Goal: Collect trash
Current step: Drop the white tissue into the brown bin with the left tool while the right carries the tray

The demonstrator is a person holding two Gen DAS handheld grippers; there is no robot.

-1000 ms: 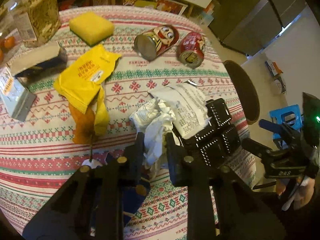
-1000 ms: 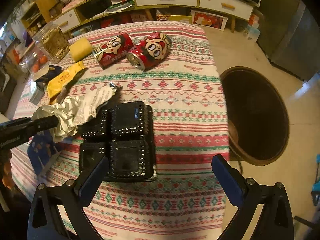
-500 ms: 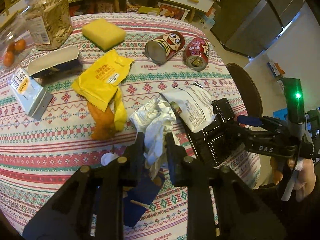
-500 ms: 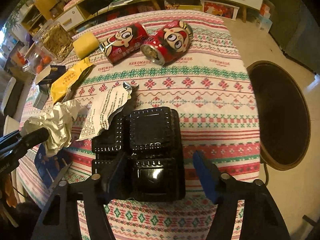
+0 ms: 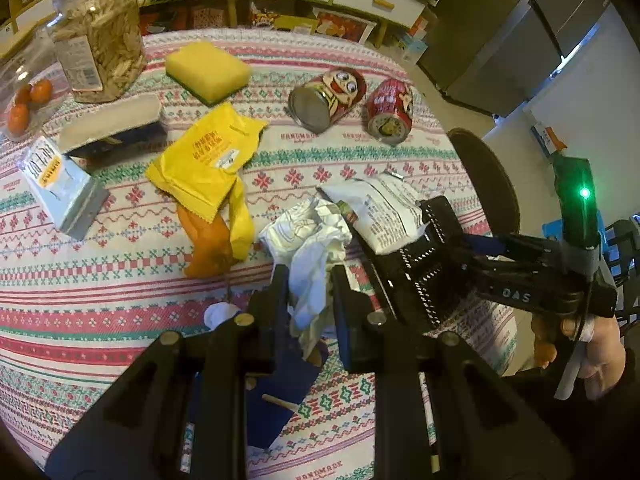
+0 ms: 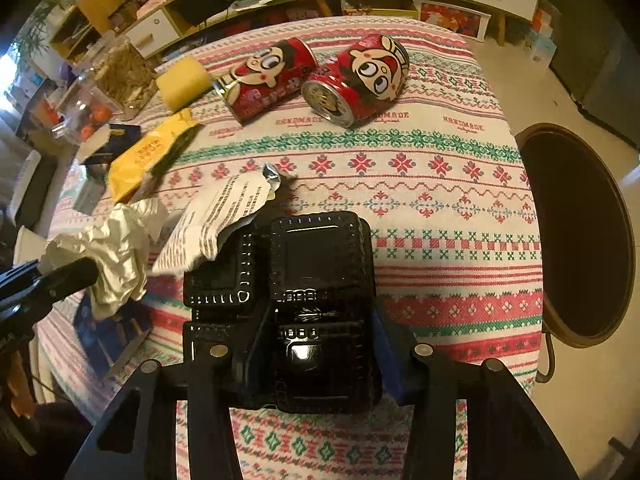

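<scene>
Got both hands busy here. My left gripper [image 5: 306, 280] is clamped on the crumpled wrapper [image 5: 310, 240], holding it just off the table [image 5: 100, 280] so it doesn't unfold back into the mess. My right gripper [image 6: 320, 344] is squeezed onto the near half of the black tray [image 6: 304, 280], gripping where it's narrow. A printed bag [image 6: 216, 220] lies over the tray's far corner, so it'll probably slide off if I lift. Cans [image 6: 356, 80] untouched.

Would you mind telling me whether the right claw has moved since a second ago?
Yes. The right claw advanced toward the two red cans and closed from wide open onto the black plastic tray.
</scene>
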